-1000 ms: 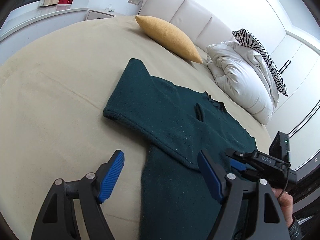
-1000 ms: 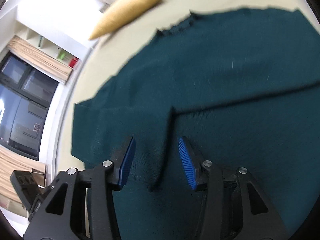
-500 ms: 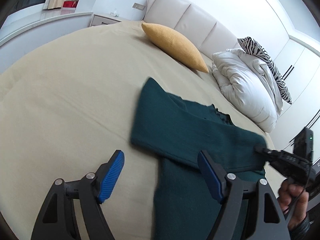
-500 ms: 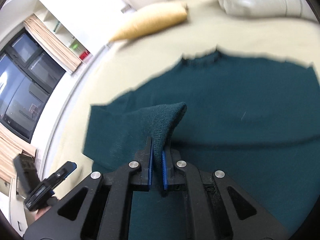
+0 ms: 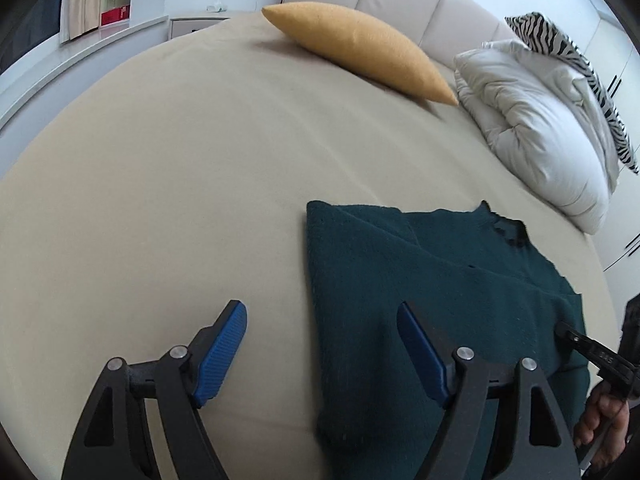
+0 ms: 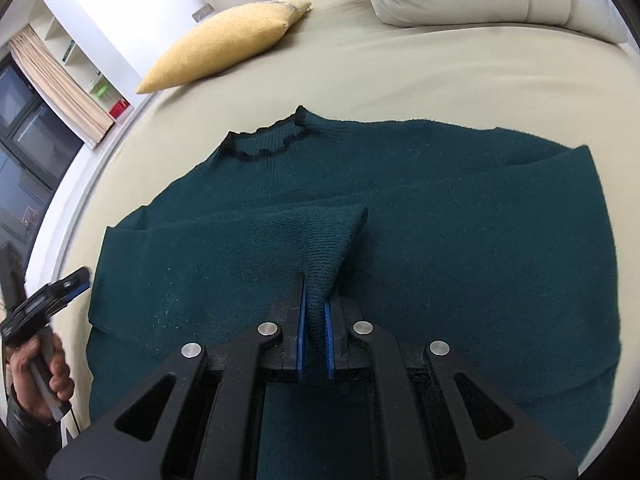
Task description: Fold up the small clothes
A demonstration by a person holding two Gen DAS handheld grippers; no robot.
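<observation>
A dark green knit sweater (image 6: 440, 216) lies flat on the beige bed, collar toward the headboard. My right gripper (image 6: 315, 312) is shut on the cuff of its left sleeve (image 6: 320, 236), which is drawn across the sweater's body. In the left wrist view the sweater (image 5: 420, 280) lies to the right, its left edge folded straight. My left gripper (image 5: 324, 344) is open and empty, low over the bed, with one finger over the sheet and the other over the sweater. The right gripper (image 5: 592, 354) shows at the far right there; the left gripper (image 6: 52, 292) shows at the left edge of the right wrist view.
A yellow cushion (image 5: 360, 48) lies near the padded headboard. A folded white duvet (image 5: 544, 128) with a zebra-print pillow (image 5: 580, 64) sits at the bed's back right. The beige sheet (image 5: 160, 184) stretches out to the left. A window with curtains (image 6: 60, 88) is on the left.
My right gripper shut on the sleeve cuff and pulled it across the sweater's body. My left gripper stayed open and drew back to the left of the sweater.
</observation>
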